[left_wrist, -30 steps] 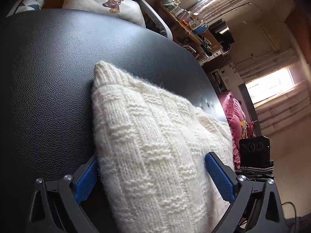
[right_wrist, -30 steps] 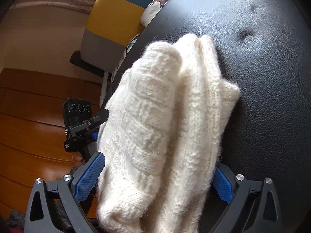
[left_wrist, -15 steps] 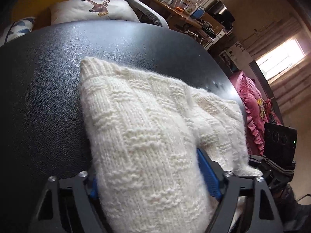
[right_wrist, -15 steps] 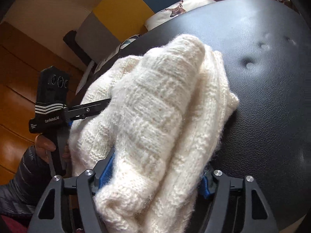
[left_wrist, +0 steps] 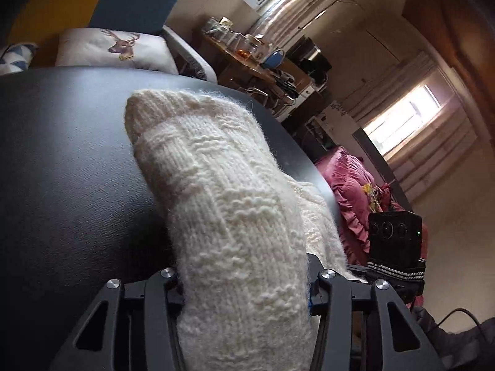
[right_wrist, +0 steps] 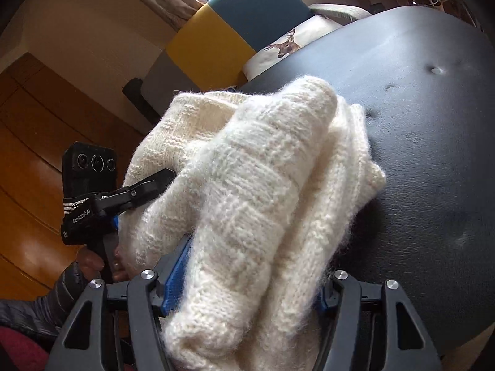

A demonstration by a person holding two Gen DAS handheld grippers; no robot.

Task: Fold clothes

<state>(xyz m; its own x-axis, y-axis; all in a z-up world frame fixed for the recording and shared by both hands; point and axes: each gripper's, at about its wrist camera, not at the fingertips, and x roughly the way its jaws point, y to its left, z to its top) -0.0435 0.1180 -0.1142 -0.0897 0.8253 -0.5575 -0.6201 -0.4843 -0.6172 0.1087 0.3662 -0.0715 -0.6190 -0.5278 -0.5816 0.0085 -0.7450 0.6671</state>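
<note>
A cream knitted sweater [left_wrist: 222, 204] lies bunched on a black leather surface [left_wrist: 62, 170]. My left gripper [left_wrist: 244, 281] is shut on its near end, and the knit bulges up between the jaws and hides the pads. In the right wrist view the same sweater [right_wrist: 263, 185] is gathered into a thick roll, with my right gripper [right_wrist: 247, 278] shut on it; one blue pad [right_wrist: 178, 266] shows at the left. The left gripper [right_wrist: 145, 185] is seen there clamping the sweater's left edge, held by a hand [right_wrist: 89, 259]. The right gripper's camera body [left_wrist: 394, 238] shows at the right of the left wrist view.
A deer-print cushion [left_wrist: 114, 46] and a colour-block chair back [right_wrist: 216, 37] sit beyond the leather surface [right_wrist: 433, 154]. A pink ruffled cushion [left_wrist: 349, 191] lies off its right side, and a cluttered table [left_wrist: 247, 58] stands farther back. Wooden floor [right_wrist: 31, 154] runs along the left.
Both grippers went from open, straddling the sweater, to shut on it. The knit has bunched into a narrower, thicker roll, and its near end has risen.
</note>
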